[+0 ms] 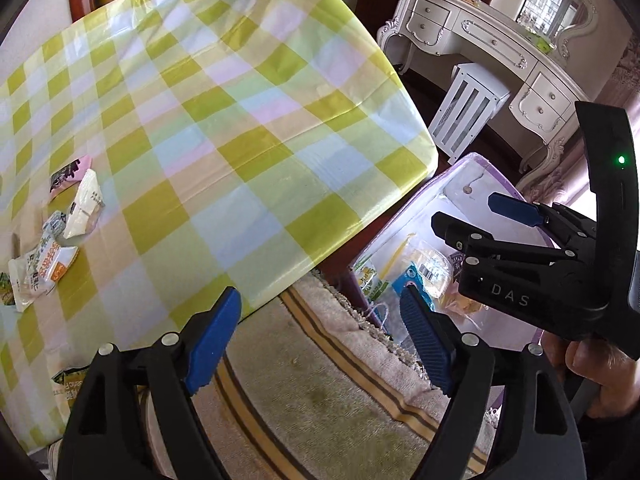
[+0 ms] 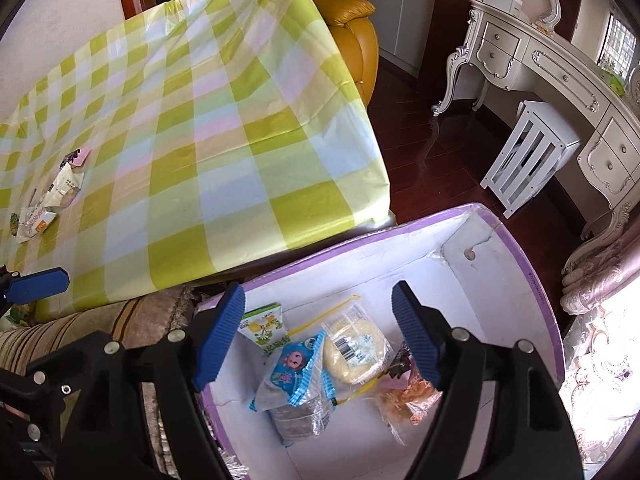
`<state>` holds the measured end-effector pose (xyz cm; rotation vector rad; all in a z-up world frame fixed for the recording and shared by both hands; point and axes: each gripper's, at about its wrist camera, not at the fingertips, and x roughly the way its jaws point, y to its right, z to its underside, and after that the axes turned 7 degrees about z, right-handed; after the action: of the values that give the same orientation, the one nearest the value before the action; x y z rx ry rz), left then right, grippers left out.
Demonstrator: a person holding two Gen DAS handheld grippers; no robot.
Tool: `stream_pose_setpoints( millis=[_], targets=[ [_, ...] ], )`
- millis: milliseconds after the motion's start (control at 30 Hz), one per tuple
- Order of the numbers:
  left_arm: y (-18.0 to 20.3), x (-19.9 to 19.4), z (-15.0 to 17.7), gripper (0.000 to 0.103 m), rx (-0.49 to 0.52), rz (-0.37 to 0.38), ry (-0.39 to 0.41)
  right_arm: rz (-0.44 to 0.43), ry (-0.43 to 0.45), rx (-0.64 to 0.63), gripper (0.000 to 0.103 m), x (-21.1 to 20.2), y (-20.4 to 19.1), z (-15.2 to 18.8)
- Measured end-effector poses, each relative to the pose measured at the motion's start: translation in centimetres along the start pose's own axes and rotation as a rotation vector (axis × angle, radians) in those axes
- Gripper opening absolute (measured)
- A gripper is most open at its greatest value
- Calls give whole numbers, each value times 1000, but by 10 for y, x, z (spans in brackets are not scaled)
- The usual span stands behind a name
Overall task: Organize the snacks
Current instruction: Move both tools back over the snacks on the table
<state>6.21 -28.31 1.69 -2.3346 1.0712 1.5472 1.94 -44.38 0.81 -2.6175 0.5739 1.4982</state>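
1. Checked green, white and pink cloth covers the surface (image 2: 240,128); beyond it we see a yellow leather armchair (image 2: 352,28), a cream dressing table (image 2: 560,76) with a white slatted stool (image 2: 528,156) on dark wood floor, and a striped rug (image 1: 320,380) below the surface edge.
2. We count roughly four snack packets (image 1: 60,224) in a loose cluster at the far left of the surface (a couple more peek in at the frame edge, too cut off to count).
3. Beside the surface stands a purple-rimmed white box (image 2: 516,248), holding about five snacks: a green-and-yellow packet (image 2: 266,326), a blue cartoon packet (image 2: 298,364), a round pale cake (image 2: 356,352), a grey bag (image 2: 300,412) and an orange-tinted bag (image 2: 408,400).
4. The blue cartoon packet lies with its long axis running toward the box's far wall, overlapping the grey bag.
5. Our left tool (image 1: 320,340) hangs wide open and empty above the rug.
6. Our right tool (image 2: 320,336) is likewise spread wide above the box, gripping nothing.
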Motion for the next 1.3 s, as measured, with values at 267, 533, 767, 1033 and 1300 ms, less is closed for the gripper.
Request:
stream_pose_setpoints(
  millis=[267, 533, 767, 1033, 1300],
  targets=[
    [-48, -33, 22, 79, -126, -26, 46, -71, 0, -77, 76, -13, -42, -6],
    [-107, -79, 54, 79, -282, -81, 121, -127, -11, -148, 76, -21, -83, -9],
    [-157, -107, 84, 79, -394, -134, 138, -229, -15, -209, 76, -40, -124, -10],
    [-197, -119, 109, 78, -464, -191, 119, -339, -42, -291, 77, -55, -183, -5],
    [-217, -122, 124, 74, -503, -202, 103, -460, -146, -333, 77, -54, -241, 3]
  ],
)
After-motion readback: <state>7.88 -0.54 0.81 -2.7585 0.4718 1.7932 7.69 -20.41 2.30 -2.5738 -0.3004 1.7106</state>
